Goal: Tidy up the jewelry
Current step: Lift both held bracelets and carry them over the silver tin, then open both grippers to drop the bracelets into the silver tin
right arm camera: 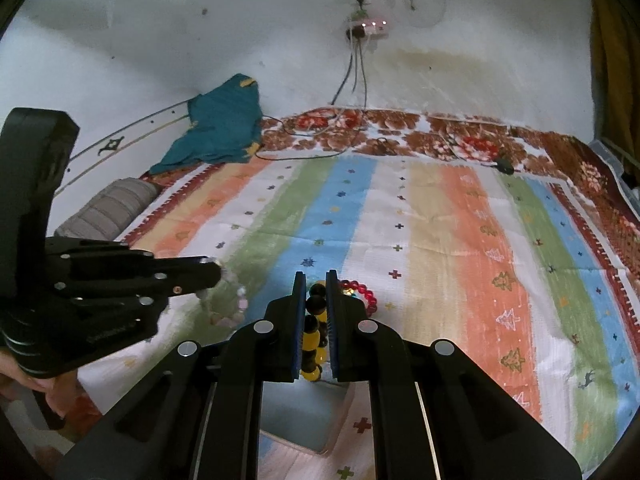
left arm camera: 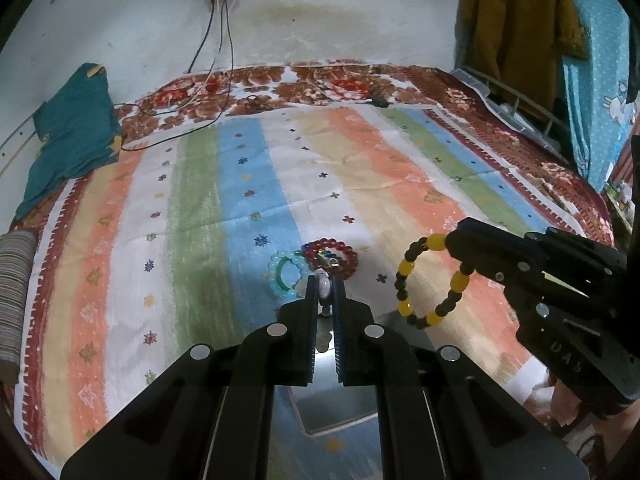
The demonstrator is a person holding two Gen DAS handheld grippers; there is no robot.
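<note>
The left gripper (left arm camera: 325, 286) was seen with its jaws nearly closed on a pale pink and white beaded bracelet (right arm camera: 230, 300), which was pinched at the fingertips and hung below them. In the right wrist view this bracelet was blurred, so its beads could not be counted. The right gripper (right arm camera: 316, 296) was closed on a bracelet of round yellow and dark brown beads (left arm camera: 434, 280), and the loop was held in the air above the orange stripe of the cloth.

Just beyond the left fingertips, two more pieces were lying on the bed: a bracelet of glossy red beads (left arm camera: 332, 258) and a light blue beaded bracelet with a green ring inside (left arm camera: 285, 276). They were touching each other, and a small multicoloured item was lying within the red loop; what it was could not be told. These were partly hidden by the left gripper's fingers in its own view.

Below both grippers an open box with pale walls (right arm camera: 304, 412) was partly visible, mostly covered by the gripper bodies.

Everything was resting on a striped bed sheet in orange, green, blue and white with small cross patterns (left arm camera: 240, 200). Farther away, a folded teal cloth (left arm camera: 72, 136) was placed near the wall, and dark cables (left arm camera: 216, 40) were running down from a wall socket onto the floral blanket border. A grey striped pillow (right arm camera: 108, 208) was lying at the left edge.
</note>
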